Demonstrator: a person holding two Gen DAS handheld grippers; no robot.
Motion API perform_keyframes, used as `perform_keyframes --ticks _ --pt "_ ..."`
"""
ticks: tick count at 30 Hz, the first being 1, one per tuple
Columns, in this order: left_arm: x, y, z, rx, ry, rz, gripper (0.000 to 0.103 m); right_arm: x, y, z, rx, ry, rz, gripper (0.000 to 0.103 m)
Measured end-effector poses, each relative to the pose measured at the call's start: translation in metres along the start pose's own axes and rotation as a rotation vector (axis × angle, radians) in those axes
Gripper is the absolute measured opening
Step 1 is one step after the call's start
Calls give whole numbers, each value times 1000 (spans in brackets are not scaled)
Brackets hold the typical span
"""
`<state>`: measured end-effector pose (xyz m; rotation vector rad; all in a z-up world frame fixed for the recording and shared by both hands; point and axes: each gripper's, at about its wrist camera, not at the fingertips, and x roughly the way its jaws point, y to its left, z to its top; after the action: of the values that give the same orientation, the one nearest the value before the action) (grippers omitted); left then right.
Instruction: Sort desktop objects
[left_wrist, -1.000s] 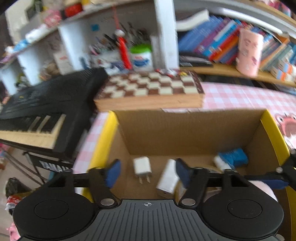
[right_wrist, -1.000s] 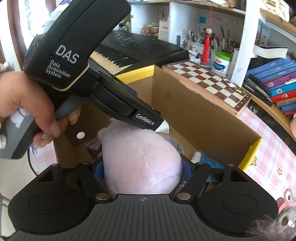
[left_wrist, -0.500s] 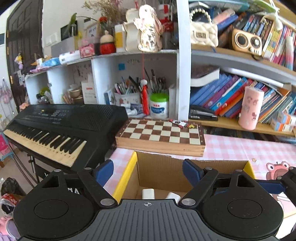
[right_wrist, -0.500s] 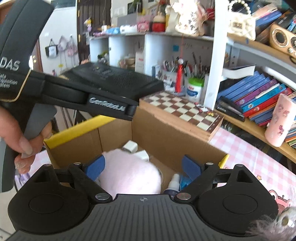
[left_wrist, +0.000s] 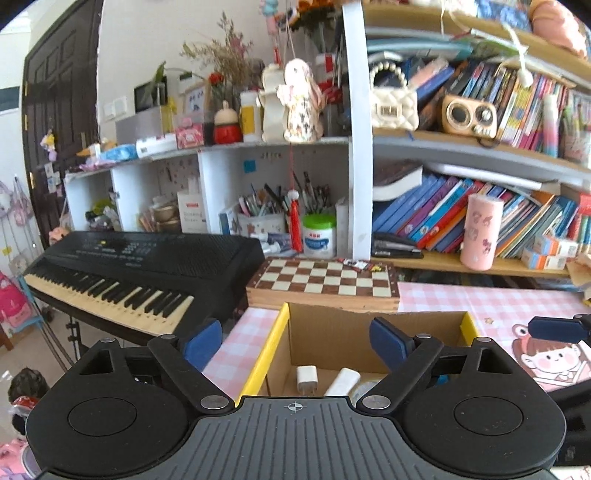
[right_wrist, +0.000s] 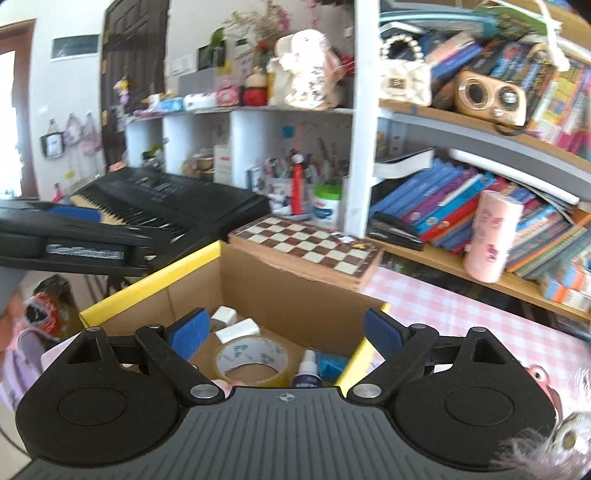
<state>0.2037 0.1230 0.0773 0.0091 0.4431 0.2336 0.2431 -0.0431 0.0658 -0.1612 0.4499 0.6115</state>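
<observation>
Box (right_wrist: 280, 295) sits lower centre of both views, holding tape (right_wrist: 251, 360), bottle (right_wrist: 306, 373), charger (left_wrist: 307, 377). Your left gripper (left_wrist: 295, 341) is opening, nothing between the jaws; right gripper (right_wrist: 284, 332) spread wide, empty. Chessboard (left_wrist: 325, 278) behind the box, keyboard (left_wrist: 140, 266) left.

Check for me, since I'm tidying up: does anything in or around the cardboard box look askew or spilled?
Nothing looks spilled. In the cardboard box, the tape roll, spray bottle and white charger lie loosely jumbled; small bits sit on the chessboard.
</observation>
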Motion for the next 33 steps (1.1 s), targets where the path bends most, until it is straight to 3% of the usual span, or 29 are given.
perform_keyframes --ticks 6,14,25,33 --pt "-43 9 -15 18 -58 33 93 -34 7 -12 58 -34 -118 91" --pt "-86 23 -40 12 -70 -6 93 -88 25 -39 105 -46 -235 93" --pt "-112 16 -84 -10 28 -119 94 -148 46 -89 156 34 -361 93" --pt "-124 1 -114 11 91 -170 94 -167 50 -122 188 73 -430 93"
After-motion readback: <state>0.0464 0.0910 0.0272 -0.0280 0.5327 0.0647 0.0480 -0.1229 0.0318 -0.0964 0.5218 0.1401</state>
